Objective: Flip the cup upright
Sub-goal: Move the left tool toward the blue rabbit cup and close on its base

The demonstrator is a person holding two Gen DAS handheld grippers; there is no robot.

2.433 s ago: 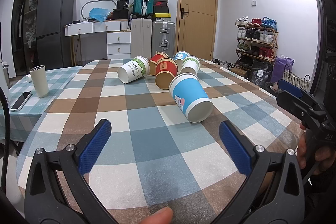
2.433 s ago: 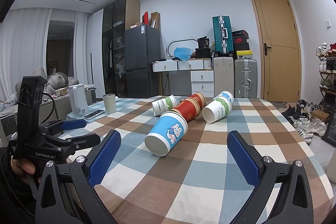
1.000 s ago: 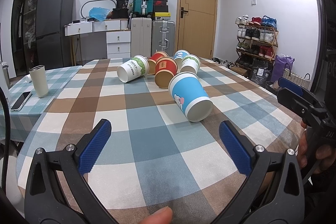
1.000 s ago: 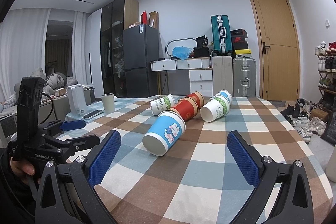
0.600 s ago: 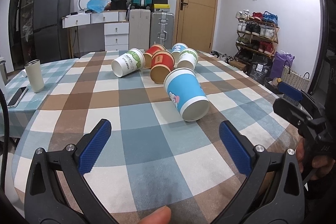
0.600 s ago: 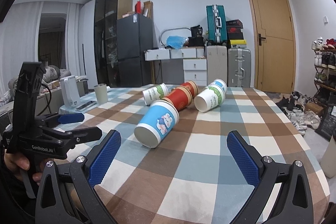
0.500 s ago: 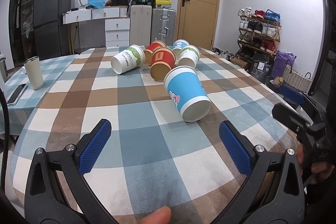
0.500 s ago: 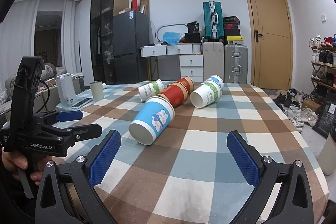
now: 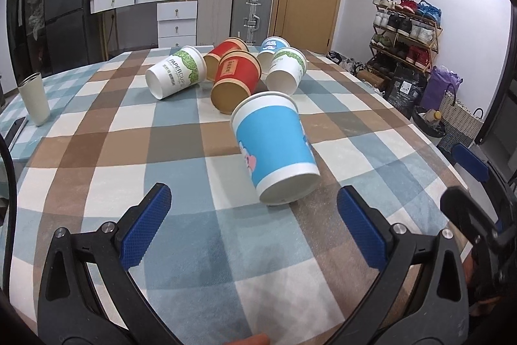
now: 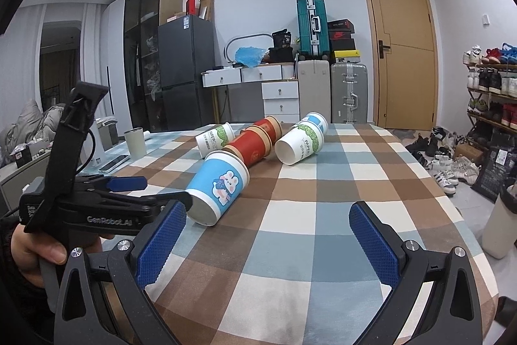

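A blue paper cup [image 9: 274,147] with a cartoon print lies on its side on the checked tablecloth [image 9: 181,151], its base toward me; it also shows in the right wrist view [image 10: 219,186]. My left gripper [image 9: 255,222] is open and empty, just short of the cup's base, jaws either side of it. My right gripper [image 10: 265,235] is open and empty, right of the cup over the table. The left gripper's body [image 10: 97,206] shows in the right wrist view, close to the cup.
Behind the blue cup lie several more cups on their sides: two red ones [image 9: 236,76], white leaf-print ones [image 9: 176,71] [image 9: 287,70] and another blue one [image 9: 269,49]. A beige tumbler [image 9: 34,99] stands at the far left. The table edge runs along the right.
Both grippers have moved forward and lower toward the blue cup, which now looks larger and nearer. The cups have not moved.
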